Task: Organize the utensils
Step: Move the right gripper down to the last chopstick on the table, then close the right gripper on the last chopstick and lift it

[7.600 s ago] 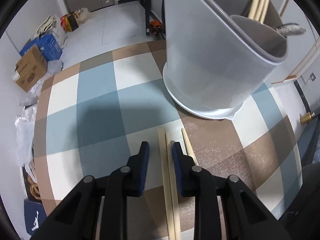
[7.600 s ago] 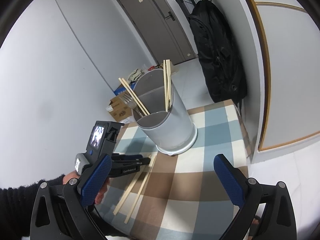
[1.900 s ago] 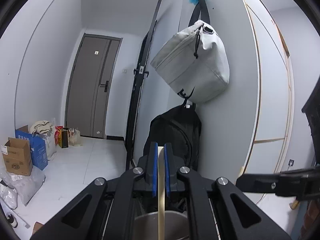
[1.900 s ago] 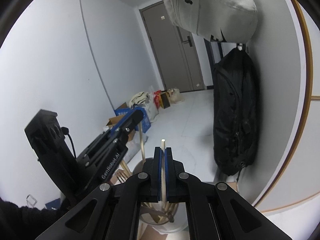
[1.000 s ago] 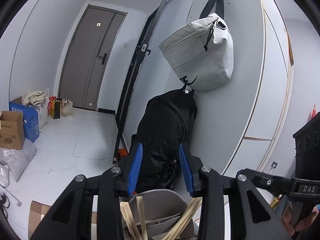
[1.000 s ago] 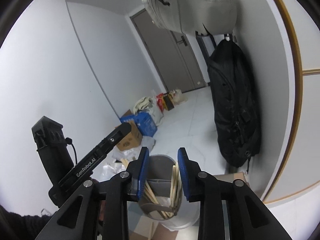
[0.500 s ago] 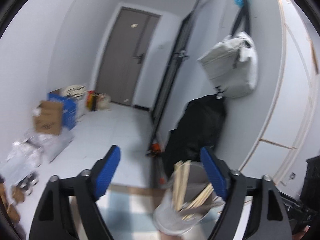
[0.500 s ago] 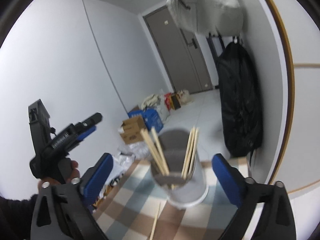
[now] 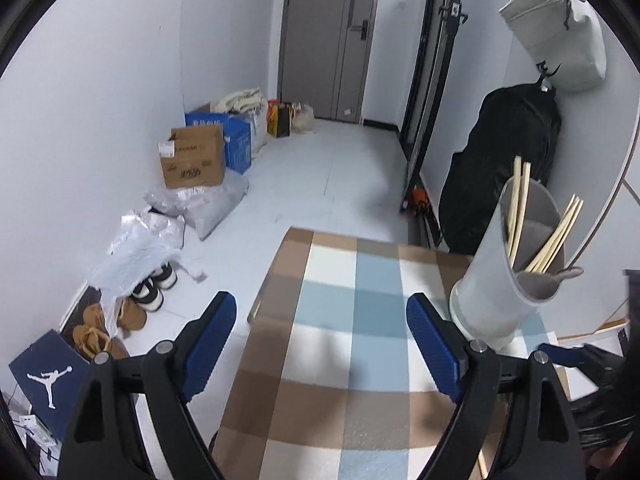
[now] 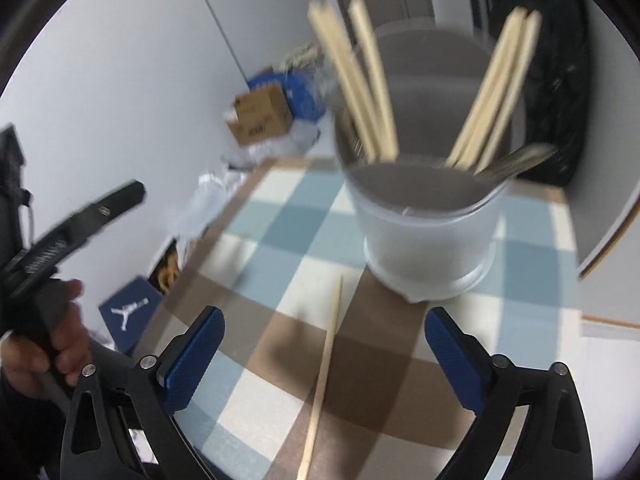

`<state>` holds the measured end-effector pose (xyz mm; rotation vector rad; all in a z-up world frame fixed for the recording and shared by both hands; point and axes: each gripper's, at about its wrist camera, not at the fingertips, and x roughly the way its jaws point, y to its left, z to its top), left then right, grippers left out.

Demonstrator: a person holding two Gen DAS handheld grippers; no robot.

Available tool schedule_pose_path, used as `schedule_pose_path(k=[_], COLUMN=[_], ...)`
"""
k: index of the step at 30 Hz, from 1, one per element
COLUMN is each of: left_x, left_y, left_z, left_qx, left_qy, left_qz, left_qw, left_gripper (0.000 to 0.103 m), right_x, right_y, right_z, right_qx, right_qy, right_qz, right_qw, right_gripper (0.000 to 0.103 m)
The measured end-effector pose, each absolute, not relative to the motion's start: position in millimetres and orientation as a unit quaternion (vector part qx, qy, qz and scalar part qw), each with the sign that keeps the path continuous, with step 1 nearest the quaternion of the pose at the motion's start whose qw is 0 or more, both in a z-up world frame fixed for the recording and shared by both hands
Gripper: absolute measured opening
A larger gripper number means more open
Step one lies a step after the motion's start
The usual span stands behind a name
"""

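Note:
A grey utensil holder (image 10: 424,236) stands on the checked tablecloth (image 10: 280,248) with several wooden chopsticks (image 10: 360,80) and a metal utensil upright in it. It also shows in the left wrist view (image 9: 504,276) at the right. One loose chopstick (image 10: 326,368) lies on the cloth in front of the holder, between the fingers of my right gripper (image 10: 322,354), which is open and empty above it. My left gripper (image 9: 320,336) is open and empty over the table's left part. Its handle (image 10: 76,220) shows in the right wrist view.
The table's left edge (image 9: 260,304) drops to a floor with boxes (image 9: 192,158), bags and shoes (image 9: 152,292). A black backpack (image 9: 500,168) and a grey bag (image 9: 560,28) hang on the wall behind the holder.
Both grippers let their chopsticks go into the holder, opened wide and tilted down toward the table. The right one has come closer to the holder and the loose chopstick.

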<state>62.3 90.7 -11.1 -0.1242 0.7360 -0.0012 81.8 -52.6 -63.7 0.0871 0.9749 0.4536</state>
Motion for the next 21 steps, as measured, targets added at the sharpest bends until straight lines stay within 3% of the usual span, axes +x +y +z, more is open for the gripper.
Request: schedule_pose_path(k=[2,4,14,18,21], left_x=[63.5,61.4,52.8,51.2,52.6], left_y=[93.5,99.9,109.7,108.3,108.3], left_z=[-12.7,-12.7,-10.2,-8.8,-9.8], left_qx=[-0.061,-0.068,-0.078,-0.067,-0.067], left_qy=[0.364,0.363,0.364,0.358,0.358], left_qz=[0.0,-0.003,0.007,0.008,0.004], left_qw=[0.929,0.929,0.928,0.931,0.931], left_gripper=[0.084,0.084,0.084,0.084,0.084], right_x=[85.7,89.4,112.7,108.6,105.0], right_y=[-38.1,-26.0,-0.3,-0.7,-2.0], right_z=[-77.6,-88.7,-118.5,-121.7,-118.9], right_qx=[0.023,-0.002,-0.074,-0.09,-0.091], right_qy=[0.484,0.49,0.519,0.509,0.505], right_qz=[0.214,0.208,0.154,0.143,0.141], right_qw=[0.848,0.846,0.837,0.844,0.847], right_gripper=[0.08,0.079,0.053,0.048,0.034])
